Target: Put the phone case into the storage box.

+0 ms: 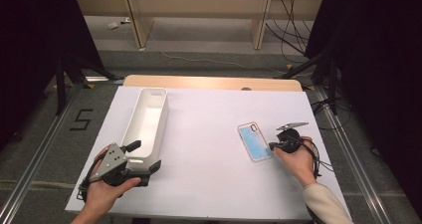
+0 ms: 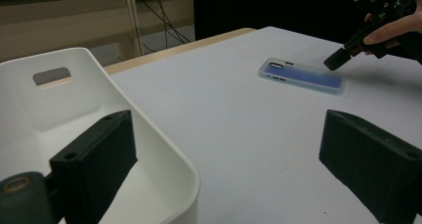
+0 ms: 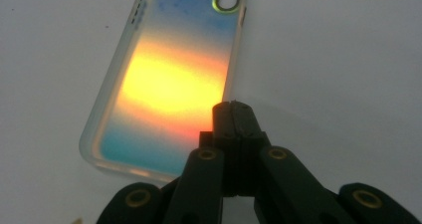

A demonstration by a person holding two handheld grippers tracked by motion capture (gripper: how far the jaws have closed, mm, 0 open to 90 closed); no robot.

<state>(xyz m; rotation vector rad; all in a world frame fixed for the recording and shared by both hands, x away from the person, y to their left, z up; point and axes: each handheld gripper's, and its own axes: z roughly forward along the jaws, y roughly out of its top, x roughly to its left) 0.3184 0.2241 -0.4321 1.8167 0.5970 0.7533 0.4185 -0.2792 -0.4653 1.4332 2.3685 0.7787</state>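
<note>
Lying flat on the white tabletop [image 1: 209, 134] at about four o'clock from its centre, the phone case [image 1: 254, 141] is showing its iridescent back, camera cutout toward twelve o'clock. The right gripper [image 1: 272, 146] is sitting at the case's three o'clock edge with its jaws pressed together, empty, tips just beside the case's rim. The left gripper [image 1: 148, 157] is resting at eight o'clock with jaws spread wide, straddling the near end wall of the white plastic bin [image 1: 149, 115].
</note>
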